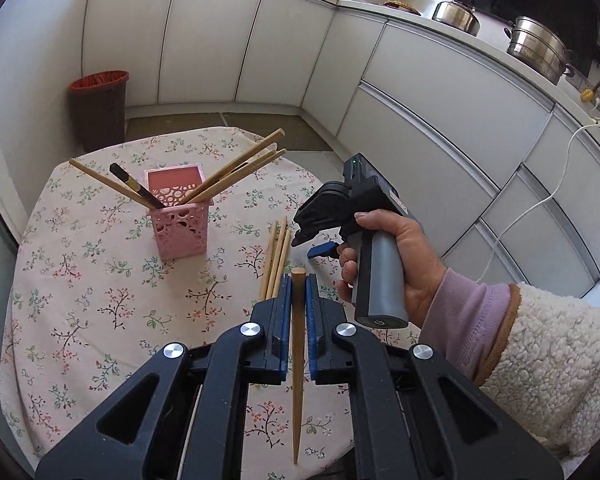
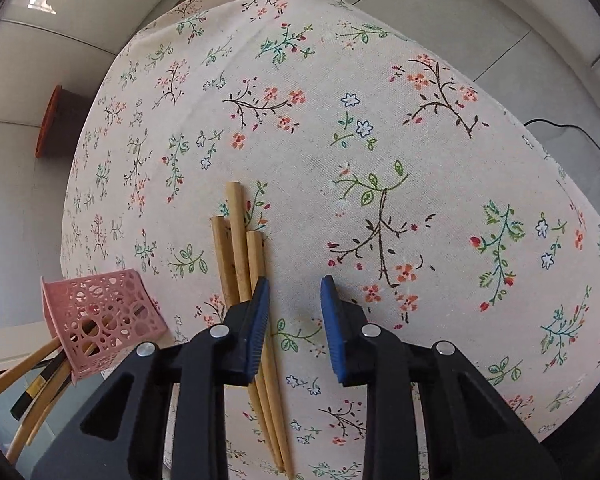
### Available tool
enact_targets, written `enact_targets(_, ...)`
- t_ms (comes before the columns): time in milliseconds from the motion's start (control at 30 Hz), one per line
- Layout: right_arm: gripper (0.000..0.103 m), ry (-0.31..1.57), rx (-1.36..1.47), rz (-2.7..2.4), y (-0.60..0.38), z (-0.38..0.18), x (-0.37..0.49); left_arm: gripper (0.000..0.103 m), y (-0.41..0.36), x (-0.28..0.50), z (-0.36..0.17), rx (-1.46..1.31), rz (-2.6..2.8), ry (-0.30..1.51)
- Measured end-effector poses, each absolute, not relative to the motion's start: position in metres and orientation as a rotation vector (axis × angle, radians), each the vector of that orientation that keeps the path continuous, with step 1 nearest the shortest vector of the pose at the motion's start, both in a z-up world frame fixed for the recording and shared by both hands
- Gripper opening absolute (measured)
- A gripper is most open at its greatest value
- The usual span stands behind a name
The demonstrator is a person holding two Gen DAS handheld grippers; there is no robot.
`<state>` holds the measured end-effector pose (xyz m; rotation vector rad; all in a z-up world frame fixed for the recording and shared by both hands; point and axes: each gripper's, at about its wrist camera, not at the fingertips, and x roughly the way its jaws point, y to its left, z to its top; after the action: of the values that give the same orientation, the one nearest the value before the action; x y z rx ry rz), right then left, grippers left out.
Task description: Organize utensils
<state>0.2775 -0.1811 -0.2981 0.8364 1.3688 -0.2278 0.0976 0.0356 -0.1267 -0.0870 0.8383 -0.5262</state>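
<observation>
A pink perforated holder (image 1: 179, 216) stands on the floral tablecloth with several chopsticks leaning out of it; it also shows in the right wrist view (image 2: 100, 316). My left gripper (image 1: 298, 280) is shut on a single wooden chopstick (image 1: 298, 364), held above the table. Three wooden chopsticks (image 1: 276, 258) lie together on the cloth. My right gripper (image 2: 295, 284) is open and empty just above the cloth, its left finger over those three chopsticks (image 2: 240, 248). In the left wrist view the right gripper (image 1: 312, 240) is held in a hand.
The round table's edge (image 1: 16, 280) drops to the floor. A dark bin with a red liner (image 1: 98, 110) stands by the white cabinets (image 1: 420, 120). Pots (image 1: 538, 54) sit on the counter. A white cable (image 1: 540, 200) hangs at the right.
</observation>
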Motion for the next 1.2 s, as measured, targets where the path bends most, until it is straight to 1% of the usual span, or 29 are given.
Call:
enact_targets(367, 0.029, 1.383, 0.763, -0.257, -0.169, -0.299, 0.293, 0.006, 0.044, 0.101, -0.128, -0.115, -0.527, 0.842)
enact_targets(433, 0.024, 1.389, 0.716, -0.282, -0.162, -0.3, 0.298, 0.006, 0.045, 0.102, -0.128, -0.122, -0.524, 0.843)
enact_targets(467, 0.02, 1.387, 0.69, -0.291, -0.159, -0.3, 0.299, 0.006, 0.045, 0.102, -0.129, -0.125, -0.521, 0.844)
enact_targets(500, 0.02, 1.382, 0.683, -0.294, -0.159, -0.3, 0.297, 0.006, 0.046, 0.103, -0.129, -0.129, -0.519, 0.846)
enact_targets(567, 0.018, 1.371, 0.718, -0.299, -0.161, -0.301, 0.294, 0.006, 0.047, 0.103, -0.129, -0.134, -0.517, 0.848)
enact_targets(600, 0.013, 1.37, 0.728, -0.297, -0.164, -0.301, 0.292, 0.006, 0.047, 0.103, -0.128, -0.136, -0.515, 0.848)
enact_targets(667, 0.009, 1.374, 0.727, -0.276, -0.169, -0.301, 0.285, 0.006, 0.048, 0.101, -0.127, -0.136, -0.508, 0.846)
enact_targets(733, 0.008, 1.379, 0.712, -0.268, -0.177, -0.3, 0.272, 0.006, 0.049, 0.1, -0.126, -0.139, -0.498, 0.841)
enact_targets(767, 0.011, 1.375, 0.709, -0.263, -0.181, -0.3, 0.264, 0.006, 0.05, 0.1, -0.125, -0.141, -0.491, 0.839)
enact_targets(833, 0.01, 1.358, 0.733, -0.24, -0.191, -0.301, 0.246, 0.006, 0.052, 0.098, -0.124, -0.149, -0.48, 0.838)
enact_targets(900, 0.008, 1.331, 0.737, -0.219, -0.199, -0.3, 0.227, 0.006, 0.053, 0.095, -0.121, -0.153, -0.469, 0.831)
enact_targets(933, 0.003, 1.311, 0.731, -0.207, -0.202, -0.297, 0.217, 0.006, 0.053, 0.093, -0.119, -0.152, -0.459, 0.826)
enact_targets(967, 0.0, 1.291, 0.717, -0.2, -0.205, -0.293, 0.206, 0.006, 0.054, 0.091, -0.117, -0.153, -0.452, 0.822)
enact_targets(1200, 0.0, 1.123, 0.647, -0.109, -0.206, -0.24, 0.155, 0.006, 0.056, 0.078, -0.098, -0.146, -0.393, 0.789)
